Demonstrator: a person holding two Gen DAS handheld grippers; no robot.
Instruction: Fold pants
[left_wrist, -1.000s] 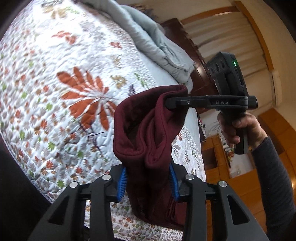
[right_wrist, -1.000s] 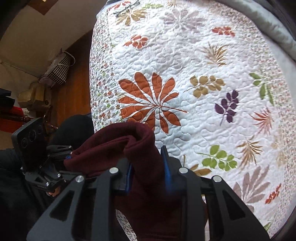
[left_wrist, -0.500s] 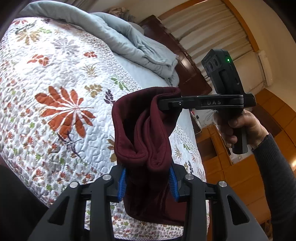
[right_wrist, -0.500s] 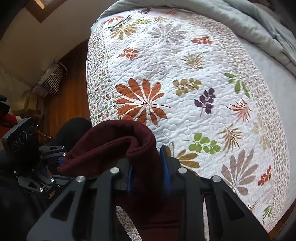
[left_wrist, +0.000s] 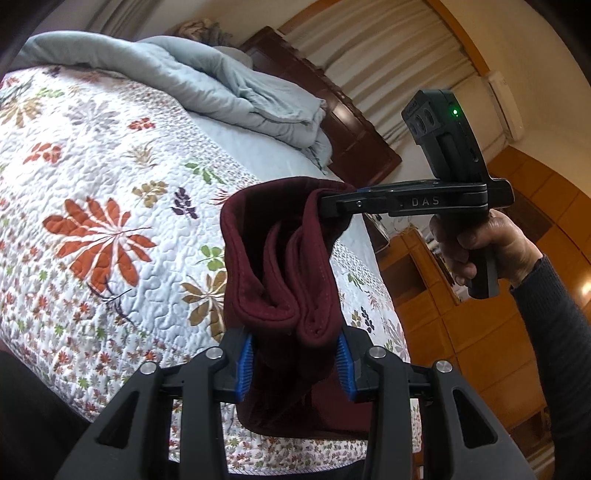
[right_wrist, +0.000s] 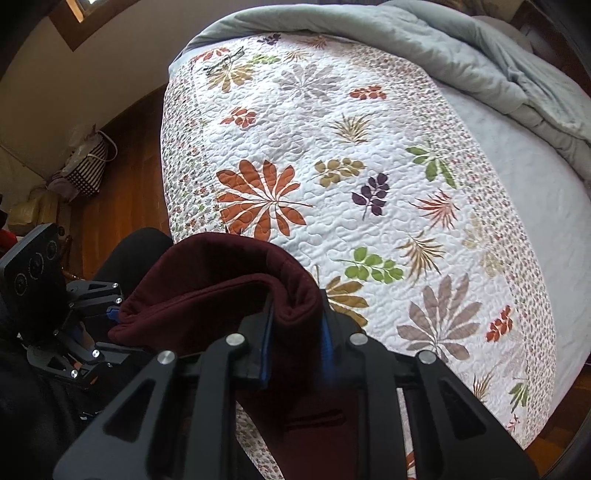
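Bare floral quilt (right_wrist: 332, 155) ahead, bunched grey duvet (right_wrist: 480, 62) blocking far end, glasses (right_wrist: 224, 62) at corner

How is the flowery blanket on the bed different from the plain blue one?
The flowery quilt is white with colourful leaves; the blue comforter is one plain colour. The quilt lies spread flat, while the comforter is bunched in a heap at the far end. The quilt looks thin and stitched; the comforter looks puffy. Both lie on the bed.

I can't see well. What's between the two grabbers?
A sagging stretch of the maroon pants, pinched by the left gripper and the right gripper. The left wrist view shows it best.
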